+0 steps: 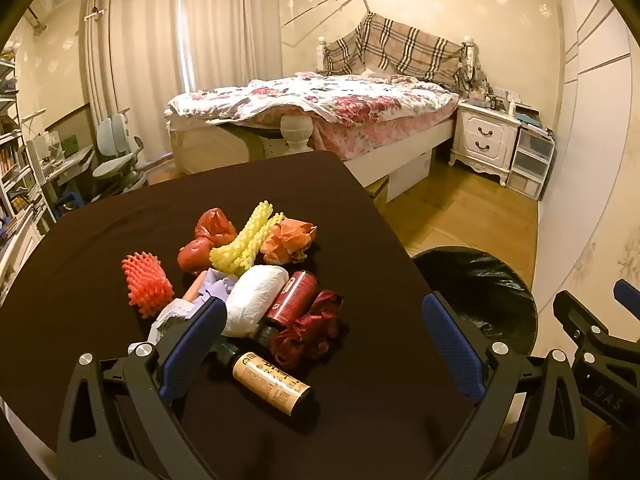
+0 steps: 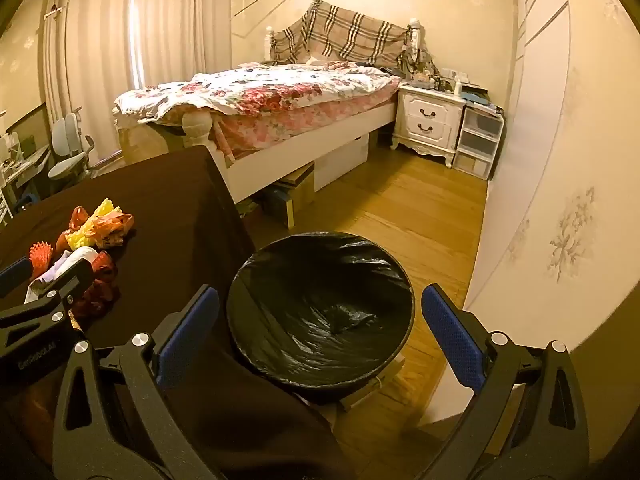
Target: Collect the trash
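- My left gripper [image 1: 320, 344] hangs wide open over the trash pile [image 1: 248, 280] on the dark table [image 1: 100, 248]
- Black-lined bin [image 1: 480, 292] sits right of it

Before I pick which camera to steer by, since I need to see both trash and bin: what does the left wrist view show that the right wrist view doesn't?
Only the left wrist view shows the tan-labelled bottle, the red can and the white paper wad, lying on the table between the open left gripper fingers.

Only the right wrist view shows the inside of the black-lined bin, which looks empty, framed by the open right gripper.

Both show the dark table, the yellow foam net, the bin and the bed.
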Demonstrator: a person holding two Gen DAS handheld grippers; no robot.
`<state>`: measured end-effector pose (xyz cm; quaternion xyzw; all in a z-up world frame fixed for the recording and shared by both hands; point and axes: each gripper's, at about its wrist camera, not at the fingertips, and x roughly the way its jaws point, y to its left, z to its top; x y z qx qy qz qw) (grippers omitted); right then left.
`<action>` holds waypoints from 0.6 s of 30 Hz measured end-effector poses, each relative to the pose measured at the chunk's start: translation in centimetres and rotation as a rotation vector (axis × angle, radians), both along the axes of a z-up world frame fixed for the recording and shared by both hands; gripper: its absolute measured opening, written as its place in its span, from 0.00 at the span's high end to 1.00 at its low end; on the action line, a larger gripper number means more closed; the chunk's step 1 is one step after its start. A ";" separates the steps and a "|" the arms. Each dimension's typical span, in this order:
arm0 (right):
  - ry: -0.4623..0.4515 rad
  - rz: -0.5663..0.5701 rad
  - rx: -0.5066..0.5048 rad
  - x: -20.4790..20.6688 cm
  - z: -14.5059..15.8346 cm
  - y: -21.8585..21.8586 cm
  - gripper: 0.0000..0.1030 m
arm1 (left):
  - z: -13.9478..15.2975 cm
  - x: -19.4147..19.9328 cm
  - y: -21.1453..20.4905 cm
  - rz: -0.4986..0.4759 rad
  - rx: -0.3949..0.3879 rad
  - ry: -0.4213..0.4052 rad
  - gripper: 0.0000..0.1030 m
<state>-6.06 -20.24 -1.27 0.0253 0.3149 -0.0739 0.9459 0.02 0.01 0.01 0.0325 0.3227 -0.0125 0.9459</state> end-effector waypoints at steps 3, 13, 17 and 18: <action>0.001 -0.002 -0.003 0.0 0.0 0.0 0.04 | 0.0 0.0 0.0 0.000 -0.002 -0.002 0.05; 0.004 -0.003 -0.003 0.0 -0.1 -0.3 0.04 | 0.0 0.0 0.0 0.000 0.000 -0.004 0.05; 0.003 -0.003 -0.005 -0.1 0.0 -0.3 0.04 | 0.0 0.0 0.0 0.000 0.001 -0.001 0.05; 0.005 -0.003 -0.004 0.0 -0.1 -0.3 0.04 | 0.0 0.0 0.0 0.000 0.001 -0.002 0.05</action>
